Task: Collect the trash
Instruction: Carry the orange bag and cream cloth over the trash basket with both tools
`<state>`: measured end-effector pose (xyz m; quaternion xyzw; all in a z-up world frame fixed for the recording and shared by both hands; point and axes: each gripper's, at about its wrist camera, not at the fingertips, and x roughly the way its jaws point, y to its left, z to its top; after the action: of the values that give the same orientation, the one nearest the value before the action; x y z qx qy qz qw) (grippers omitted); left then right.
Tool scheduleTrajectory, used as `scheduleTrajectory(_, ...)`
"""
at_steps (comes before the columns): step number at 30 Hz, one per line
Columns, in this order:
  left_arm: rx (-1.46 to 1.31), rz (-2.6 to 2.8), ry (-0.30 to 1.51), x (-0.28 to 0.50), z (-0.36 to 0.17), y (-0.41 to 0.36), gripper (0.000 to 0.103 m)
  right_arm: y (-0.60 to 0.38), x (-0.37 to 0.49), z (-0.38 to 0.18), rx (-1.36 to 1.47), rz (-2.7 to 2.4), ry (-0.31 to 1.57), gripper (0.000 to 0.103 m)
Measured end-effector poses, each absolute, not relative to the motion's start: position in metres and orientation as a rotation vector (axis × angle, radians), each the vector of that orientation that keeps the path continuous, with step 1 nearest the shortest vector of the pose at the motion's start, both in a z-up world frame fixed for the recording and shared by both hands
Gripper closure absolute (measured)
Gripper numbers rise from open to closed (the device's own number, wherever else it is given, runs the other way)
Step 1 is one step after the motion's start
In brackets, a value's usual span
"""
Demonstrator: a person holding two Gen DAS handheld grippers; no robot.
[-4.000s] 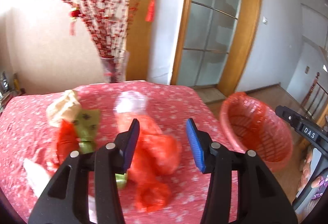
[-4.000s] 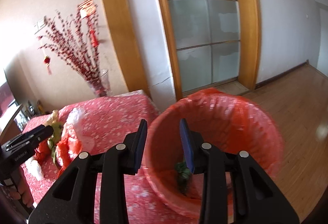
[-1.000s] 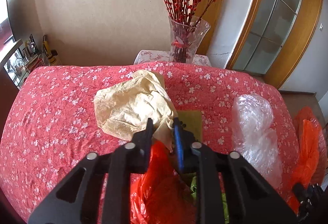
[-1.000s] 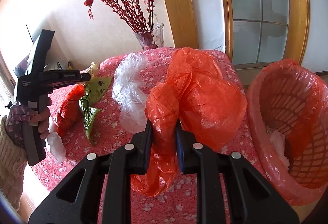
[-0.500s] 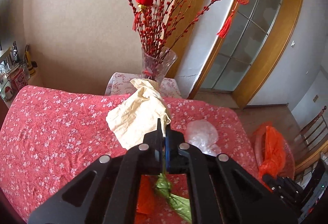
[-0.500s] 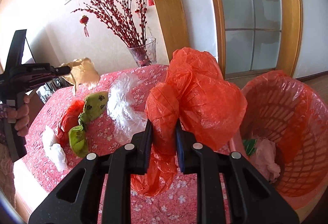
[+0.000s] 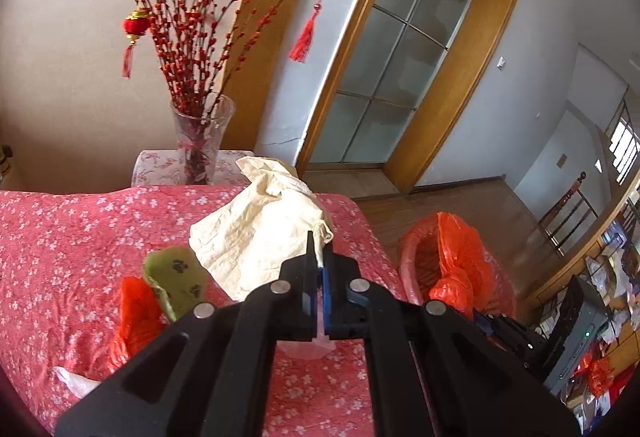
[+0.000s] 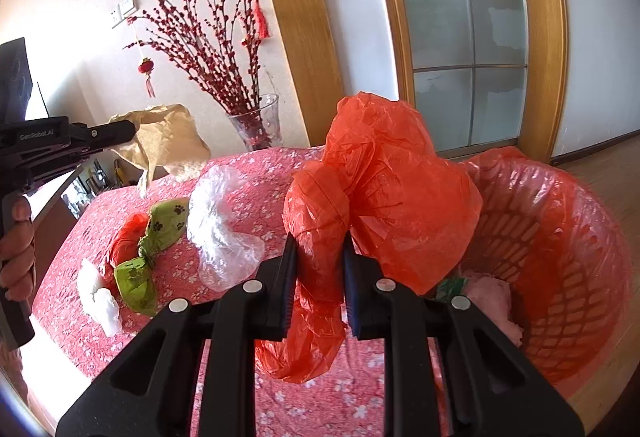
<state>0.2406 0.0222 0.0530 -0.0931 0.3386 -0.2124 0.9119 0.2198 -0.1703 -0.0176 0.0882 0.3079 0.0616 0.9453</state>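
Red mesh plastic basket lined with a red bag (image 8: 560,237), beside the table: holds pink and green scraps; partly filled. Crumpled orange-red plastic bag (image 8: 384,189): pinched in right gripper (image 8: 318,261), held near the basket's rim, not yet dropped. Creased cream paper sheet (image 7: 260,233): nipped by its corner in left gripper (image 7: 318,269), clear of the table. On the pink floral tablecloth (image 8: 248,173), uncollected: clear plastic bag (image 8: 220,233); green paw-print wrapper (image 8: 156,237); small red bag (image 8: 124,237); white tissue wads (image 8: 98,297).

basket (image 8: 576,237) right of table (image 8: 248,173) — vase (image 8: 256,125) behind
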Motion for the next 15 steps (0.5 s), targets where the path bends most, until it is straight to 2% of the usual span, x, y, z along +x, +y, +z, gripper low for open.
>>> scheduleTrajectory(15, -0.153, -0.667, 0.742, 0.221, 0.039, -0.085, 0.1, -0.23, 0.201, -0.007, 0.217, -0.006, 0.596, 0.082)
